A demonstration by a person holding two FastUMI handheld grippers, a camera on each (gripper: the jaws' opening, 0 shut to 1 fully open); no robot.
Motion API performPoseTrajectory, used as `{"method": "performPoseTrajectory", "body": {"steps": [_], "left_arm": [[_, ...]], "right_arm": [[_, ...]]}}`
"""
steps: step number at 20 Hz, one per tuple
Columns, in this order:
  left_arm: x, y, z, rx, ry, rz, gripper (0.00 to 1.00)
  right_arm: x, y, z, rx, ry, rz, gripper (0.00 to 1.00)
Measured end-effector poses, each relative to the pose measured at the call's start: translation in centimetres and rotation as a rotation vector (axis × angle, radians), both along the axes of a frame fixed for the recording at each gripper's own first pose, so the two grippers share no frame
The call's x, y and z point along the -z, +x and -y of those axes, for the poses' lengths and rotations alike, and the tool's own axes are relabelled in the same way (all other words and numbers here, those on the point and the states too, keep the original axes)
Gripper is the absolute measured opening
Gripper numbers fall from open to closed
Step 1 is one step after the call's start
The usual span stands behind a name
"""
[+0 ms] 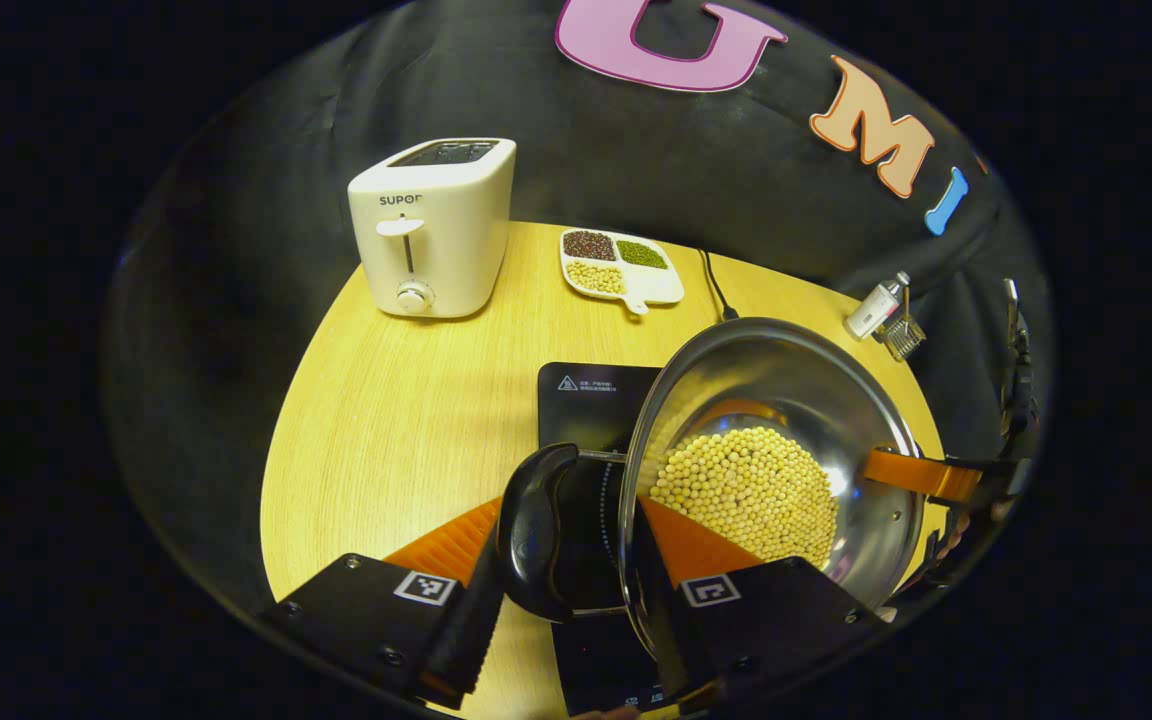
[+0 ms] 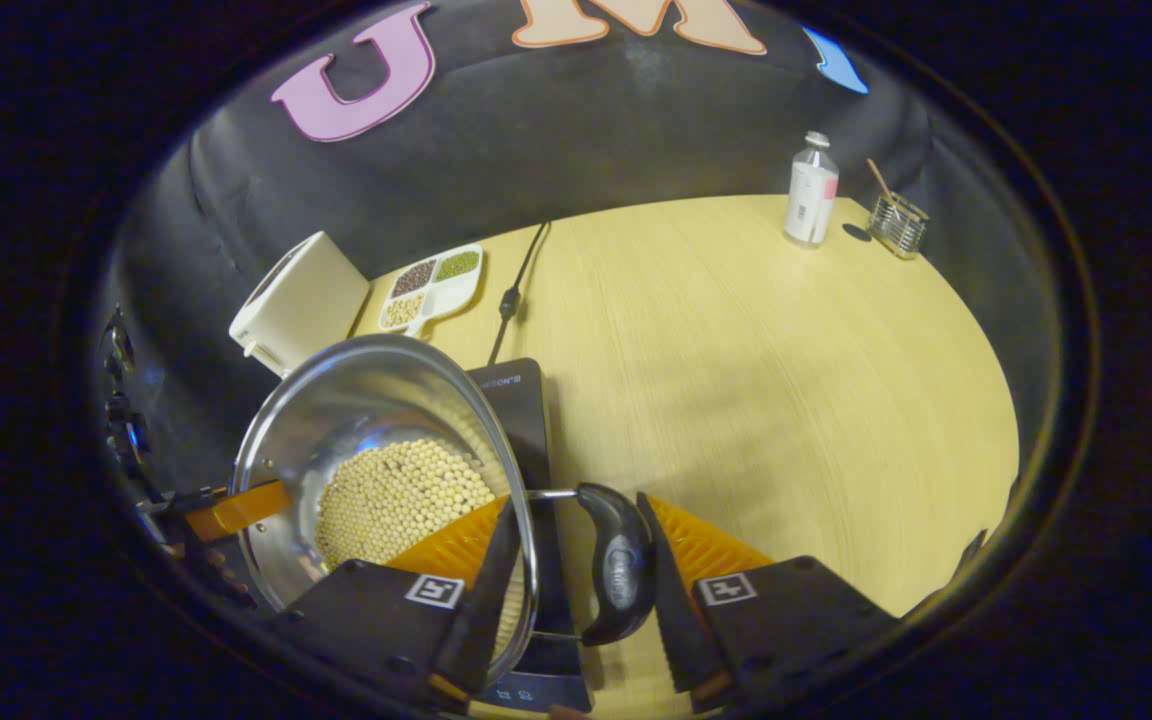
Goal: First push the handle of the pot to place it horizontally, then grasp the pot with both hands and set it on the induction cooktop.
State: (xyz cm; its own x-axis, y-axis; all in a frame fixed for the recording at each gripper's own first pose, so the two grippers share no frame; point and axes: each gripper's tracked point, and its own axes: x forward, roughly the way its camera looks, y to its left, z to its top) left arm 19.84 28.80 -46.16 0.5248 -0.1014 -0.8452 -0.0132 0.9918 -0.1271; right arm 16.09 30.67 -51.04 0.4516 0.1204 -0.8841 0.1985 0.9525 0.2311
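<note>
Pot [image 1: 816, 400] with soybeans [image 1: 751, 490] held over induction cooktop [image 1: 586, 395] — judged mid-carry, not yet set down. Left gripper [image 1: 564, 560]: fingers straddle left handle [image 1: 536, 530] and rim, clamped on pot. Right gripper [image 2: 576, 570]: fingers likewise clamped across right handle [image 2: 616, 560] and rim. To do well: keep both sides level, lower together, centre base on cooktop, release only once seated. Count — one pot, two handles, one cooktop, one toaster [image 1: 433, 225], one divided dish [image 1: 621, 265], one bottle [image 2: 811, 190], one wire holder [image 2: 898, 225], all on tabletop [image 2: 766, 380].

"SUPO…" on toaster [image 1: 433, 228] front; cooktop [image 1: 591, 400] print unreadable.
</note>
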Motion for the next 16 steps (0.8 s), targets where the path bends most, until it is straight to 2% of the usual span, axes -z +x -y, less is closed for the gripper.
{"method": "performPoseTrajectory", "body": {"steps": [1, 3, 5, 6, 7, 8, 9, 10, 11, 12, 13, 14, 16], "left_arm": [[-0.1, -0.1, -0.2, -0.005, 0.019, 0.002, 0.71], [-1.0, 0.3, -0.8, -0.014, 0.050, 0.038, 0.76], [-2.3, 1.0, -1.1, -0.007, 0.077, 0.096, 0.81], [-2.9, 1.0, -1.2, 0.000, 0.092, 0.111, 0.86], [-3.5, 0.9, -1.2, 0.002, 0.103, 0.126, 0.88], [-4.2, 1.0, -1.4, 0.000, 0.115, 0.148, 0.89], [-5.1, 1.2, -1.5, -0.006, 0.132, 0.177, 0.89], [-6.1, 1.5, -1.6, -0.007, 0.147, 0.212, 0.89], [-7.1, 1.7, -1.3, -0.003, 0.159, 0.243, 0.89], [-7.9, 1.7, -0.9, 0.006, 0.171, 0.264, 0.89], [-8.8, 1.5, -0.7, 0.011, 0.189, 0.283, 0.93], [-9.9, 1.7, -0.3, 0.020, 0.202, 0.307, 0.93], [-12.4, 1.7, 1.1, 0.022, 0.218, 0.364, 0.88]], "right_arm": [[-0.4, 0.3, 0.0, 0.007, 0.005, 0.013, 0.76], [-0.8, 0.7, 0.1, 0.003, 0.001, 0.026, 0.89], [-1.3, 0.9, 0.1, 0.005, 0.006, 0.042, 0.91], [-1.6, 1.1, 0.3, 0.010, 0.004, 0.057, 0.87], [-2.0, 1.2, 0.8, 0.013, -0.006, 0.073, 0.88], [-2.5, 1.5, 1.3, 0.014, -0.017, 0.090, 0.89], [-2.9, 1.5, 1.5, 0.017, -0.019, 0.100, 0.99], [-3.6, 1.6, 1.9, 0.025, -0.014, 0.112, 0.95], [-4.1, 1.8, 2.5, 0.036, -0.010, 0.127, 0.94], [-4.8, 2.1, 3.0, 0.046, -0.003, 0.142, 0.98], [-5.6, 2.1, 3.5, 0.052, 0.006, 0.157, 0.94], [-6.3, 2.3, 4.1, 0.056, 0.011, 0.175, 0.94], [-8.0, 2.6, 5.3, 0.050, 0.023, 0.217, 0.94]]}}
